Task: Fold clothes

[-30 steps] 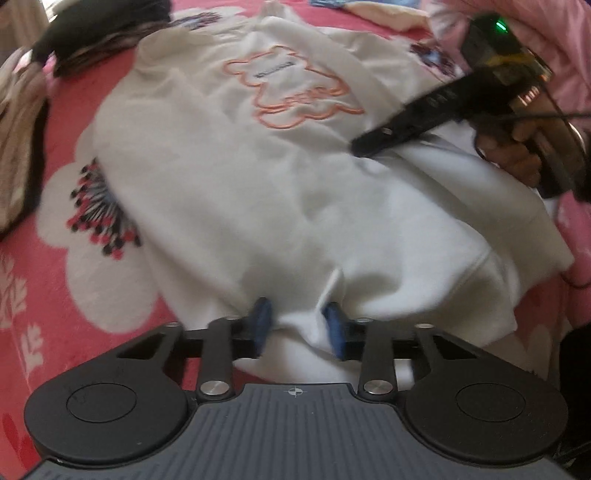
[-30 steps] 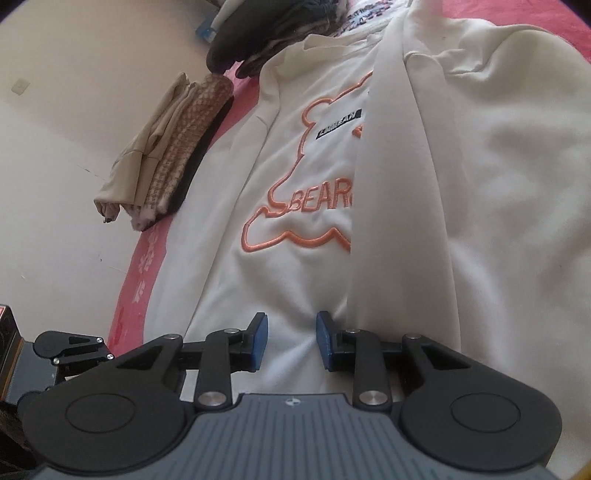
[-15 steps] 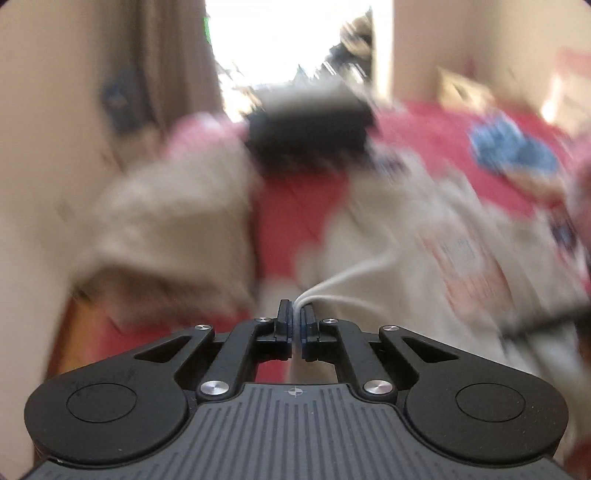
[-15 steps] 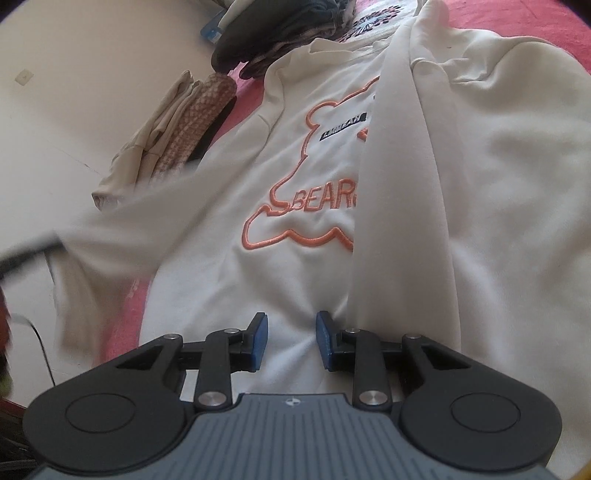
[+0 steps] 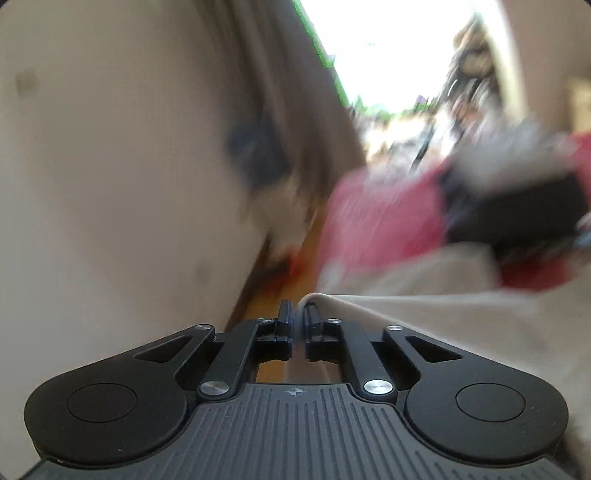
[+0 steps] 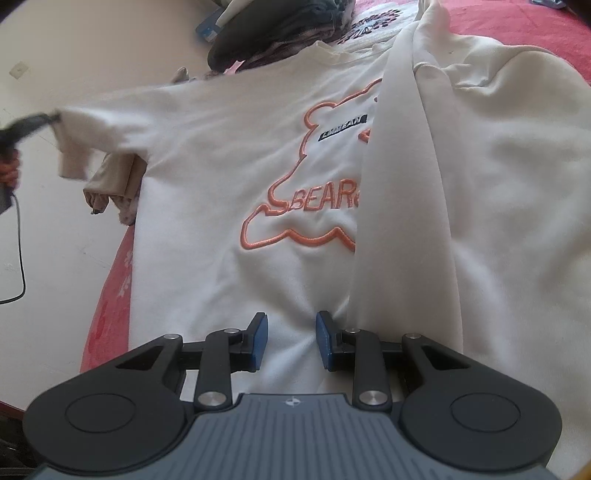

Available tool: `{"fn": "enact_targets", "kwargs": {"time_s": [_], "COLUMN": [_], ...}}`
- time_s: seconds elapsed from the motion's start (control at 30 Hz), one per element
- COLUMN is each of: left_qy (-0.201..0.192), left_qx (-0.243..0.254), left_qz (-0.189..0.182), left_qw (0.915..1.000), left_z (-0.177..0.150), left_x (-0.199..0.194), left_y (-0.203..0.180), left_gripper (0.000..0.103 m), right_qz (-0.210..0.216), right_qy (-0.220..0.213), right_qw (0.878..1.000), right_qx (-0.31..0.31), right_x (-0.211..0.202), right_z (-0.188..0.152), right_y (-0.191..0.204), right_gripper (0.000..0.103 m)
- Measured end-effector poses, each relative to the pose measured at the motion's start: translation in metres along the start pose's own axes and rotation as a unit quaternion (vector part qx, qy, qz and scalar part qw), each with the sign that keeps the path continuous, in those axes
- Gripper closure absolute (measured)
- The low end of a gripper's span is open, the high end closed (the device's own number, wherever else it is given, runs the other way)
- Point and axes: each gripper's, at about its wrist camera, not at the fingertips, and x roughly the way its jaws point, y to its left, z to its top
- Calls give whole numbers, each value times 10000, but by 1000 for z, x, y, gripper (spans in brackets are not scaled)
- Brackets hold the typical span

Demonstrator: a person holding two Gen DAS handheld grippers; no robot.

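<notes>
A white sweatshirt [image 6: 229,177] with an orange bear outline and "BEAR" lettering lies on a red floral bedspread [image 6: 110,302]. Its right side and sleeve [image 6: 391,206] are folded over the front. My right gripper [image 6: 291,339] is open and rests low on the sweatshirt's hem, with cloth between the blue pads. My left gripper [image 5: 299,317] is shut on the cuff of the other sleeve [image 5: 424,317] and holds it out sideways off the bed; it also shows in the right wrist view [image 6: 55,117] at the far left. The left wrist view is blurred.
A pile of dark clothes [image 6: 273,33] lies beyond the collar. A beige garment [image 6: 110,181] hangs at the bed's left edge under the raised sleeve. A pale wall [image 5: 110,184] and a bright window [image 5: 388,51] face the left gripper. A black cable [image 6: 20,251] hangs at the left.
My left gripper shut on the sleeve cuff near the hem and pulled it up and out to the left, stretching the sleeve sideways. My right gripper stayed put and open.
</notes>
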Motion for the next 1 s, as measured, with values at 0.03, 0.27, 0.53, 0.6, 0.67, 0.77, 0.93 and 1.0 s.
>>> {"fn": "enact_targets", "kwargs": {"time_s": [0.03, 0.27, 0.53, 0.6, 0.67, 0.77, 0.93, 1.0], "left_qy": [218, 356, 306, 20, -242, -505, 167, 700], "left_qx": [16, 275, -562, -732, -738, -508, 61, 125], "left_qz": [95, 709, 1809, 1364, 621, -818, -3153, -3955], "left_qw": [9997, 9965, 9814, 9879, 9950, 9941, 9488, 9157], "left_z": [-6, -26, -21, -29, -42, -68, -136, -167], "left_x": [16, 43, 27, -2, -40, -103, -170, -172], "left_y": [1, 16, 86, 77, 54, 2, -82, -105], "left_gripper": [92, 74, 74, 74, 74, 71, 71, 71], "right_qz": [-3, -40, -45, -42, -54, -68, -103, -153], "right_qy": [-11, 8, 23, 24, 27, 28, 39, 50], "right_qw": [10000, 10000, 10000, 10000, 10000, 9999, 9994, 9989], "right_qx": [-7, -51, -50, -49, -60, -108, -320, -443], "right_x": [0, -1, 0, 0, 0, 0, 0, 0], "right_z": [-1, 0, 0, 0, 0, 0, -1, -1], "right_y": [0, 0, 0, 0, 1, 1, 4, 8], "right_gripper": [73, 73, 73, 73, 73, 73, 73, 73]}}
